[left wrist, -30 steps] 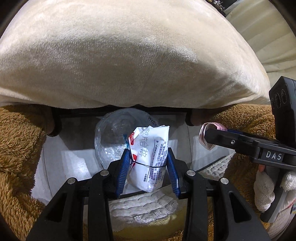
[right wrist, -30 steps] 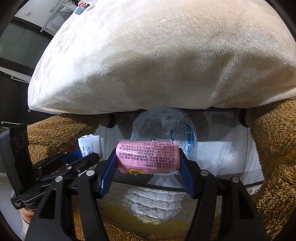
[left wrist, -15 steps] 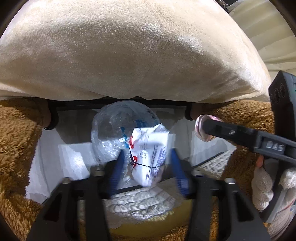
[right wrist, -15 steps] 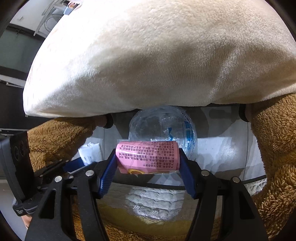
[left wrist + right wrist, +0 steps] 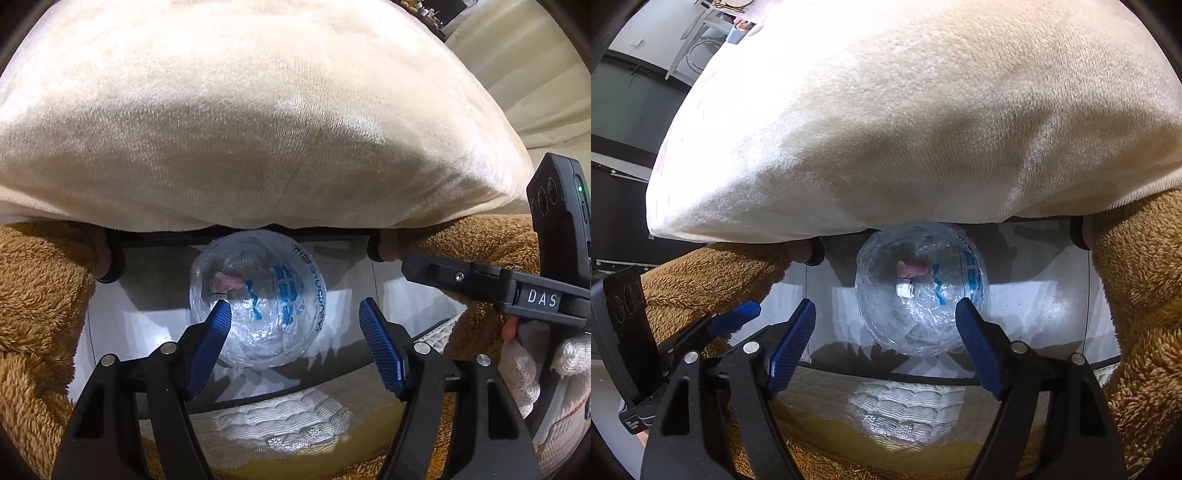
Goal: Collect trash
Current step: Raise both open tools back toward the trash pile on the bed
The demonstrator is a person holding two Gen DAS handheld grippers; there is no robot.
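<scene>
I am spreading both empty grippers, left (image 5: 295, 325) and right (image 5: 886, 325), wider at frame bottom, holding them centred above the clear plastic-lined bin (image 5: 256, 301) so nothing snags.

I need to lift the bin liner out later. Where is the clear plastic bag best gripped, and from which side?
Judging by its shape, grip the clear plastic bag at its open rim, coming from above: the mouth is spread round and faces up, so one finger could slip inside and one outside the thin film.
</scene>
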